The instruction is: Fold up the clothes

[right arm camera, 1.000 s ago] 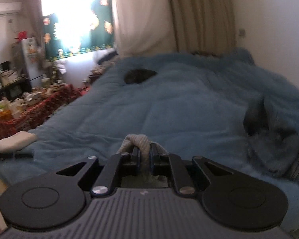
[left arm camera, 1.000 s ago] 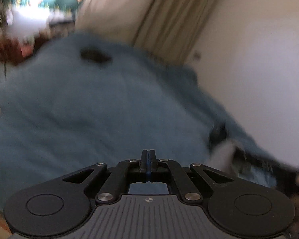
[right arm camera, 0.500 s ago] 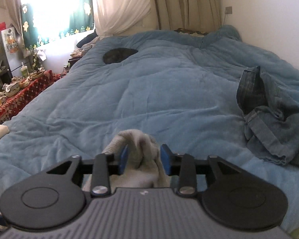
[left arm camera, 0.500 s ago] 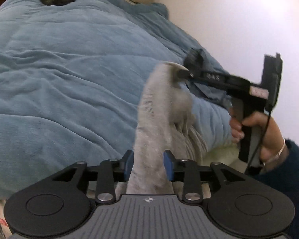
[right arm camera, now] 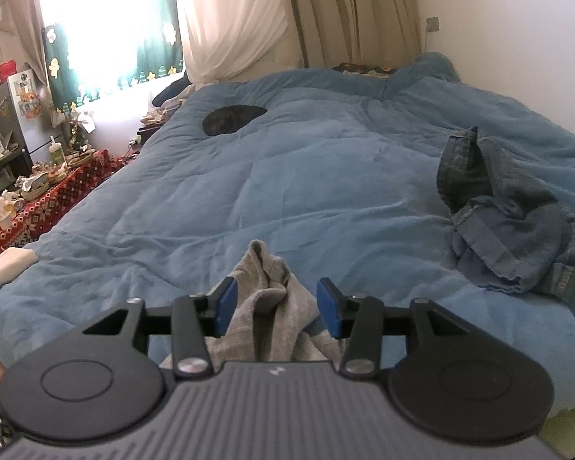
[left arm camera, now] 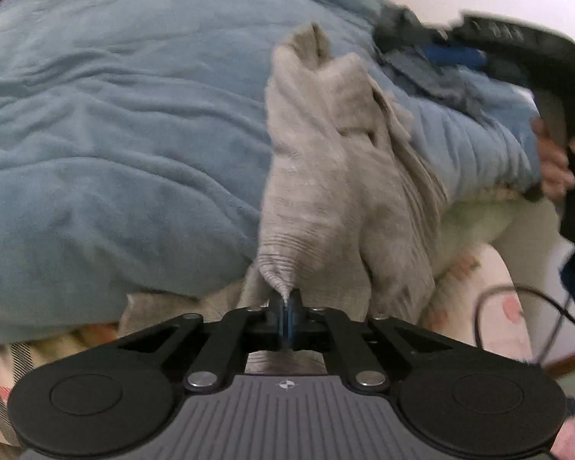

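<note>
Blue bedding [right arm camera: 306,176] covers the bed from the curtained window wall down to the near edge, with a crumpled pair of jeans [right arm camera: 506,230] lying off to the right and a small dark item [right arm camera: 232,119] far up near the window. At the near edge hangs a grey knitted garment [left arm camera: 326,176], bunched and draped partly over the side of the bed. The left gripper [left arm camera: 286,316] has its fingers pinched tight on a gathered ribbed edge of that garment, while the right gripper [right arm camera: 278,306] stands with fingers spread wide, the grey cloth lying loosely between them but not clamped. To my eye the garment is being taken up by two points so it can be spread flat; doing that well means the right fingers closing on a single layer at an edge well apart from the left's hold, then both lifting evenly so the knit opens out over the bedding rather than twisting.
</note>
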Demonstrator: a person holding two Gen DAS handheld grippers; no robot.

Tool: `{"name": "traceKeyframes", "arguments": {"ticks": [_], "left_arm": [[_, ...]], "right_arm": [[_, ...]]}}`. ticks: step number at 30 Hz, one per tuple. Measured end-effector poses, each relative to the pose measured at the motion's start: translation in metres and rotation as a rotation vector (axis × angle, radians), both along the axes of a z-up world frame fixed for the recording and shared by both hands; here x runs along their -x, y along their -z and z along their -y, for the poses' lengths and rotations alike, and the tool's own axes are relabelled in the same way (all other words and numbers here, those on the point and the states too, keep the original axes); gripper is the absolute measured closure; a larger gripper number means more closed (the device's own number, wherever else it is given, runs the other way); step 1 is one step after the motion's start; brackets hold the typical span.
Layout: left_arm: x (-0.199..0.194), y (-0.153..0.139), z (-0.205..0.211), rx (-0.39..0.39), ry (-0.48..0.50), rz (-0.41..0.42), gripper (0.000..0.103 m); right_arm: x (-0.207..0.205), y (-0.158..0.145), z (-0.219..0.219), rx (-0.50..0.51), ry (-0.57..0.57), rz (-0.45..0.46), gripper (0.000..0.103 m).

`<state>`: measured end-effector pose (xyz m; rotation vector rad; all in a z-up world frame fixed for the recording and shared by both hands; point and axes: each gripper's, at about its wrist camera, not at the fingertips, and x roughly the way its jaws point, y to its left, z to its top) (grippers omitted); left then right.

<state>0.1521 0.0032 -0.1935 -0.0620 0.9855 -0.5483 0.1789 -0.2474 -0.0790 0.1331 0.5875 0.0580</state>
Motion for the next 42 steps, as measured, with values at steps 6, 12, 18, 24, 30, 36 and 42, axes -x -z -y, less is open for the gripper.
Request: {"name": "traceKeyframes", "arguments": {"ticks": [6, 12, 18, 24, 30, 36, 42], "left_arm": [[-0.022, -0.057, -0.043, 0.039, -0.188, 0.19, 0.101], [-0.073, -0.059, -0.073, 0.01, -0.319, 0.212, 0.101], [-0.099, -0.018, -0.102, 0.063, -0.423, 0.004, 0.095], [-0.065, -0.048, -0.109, 0.054, -0.393, 0.074, 0.077], [-0.033, -0.063, -0.079, 0.008, -0.176, 0.094, 0.06], [-0.036, -0.045, -0.05, -0.079, -0.117, 0.108, 0.063], [-0.066, -0.05, -0.068, 0.09, -0.26, 0.092, 0.084]], "right_arm": [[0.009, -0.003, 0.005, -0.004, 0.005, 0.005, 0.052], [0.005, 0.0, 0.002, -0.016, -0.009, -0.003, 0.052], [0.0, 0.005, 0.002, -0.021, -0.022, -0.023, 0.052], [-0.006, 0.008, 0.004, -0.04, -0.035, -0.035, 0.052], [-0.011, 0.011, -0.003, -0.051, -0.062, -0.039, 0.052], [-0.016, 0.013, -0.01, -0.059, -0.086, -0.043, 0.052], [-0.016, 0.013, -0.006, -0.051, -0.071, -0.05, 0.052]]}}
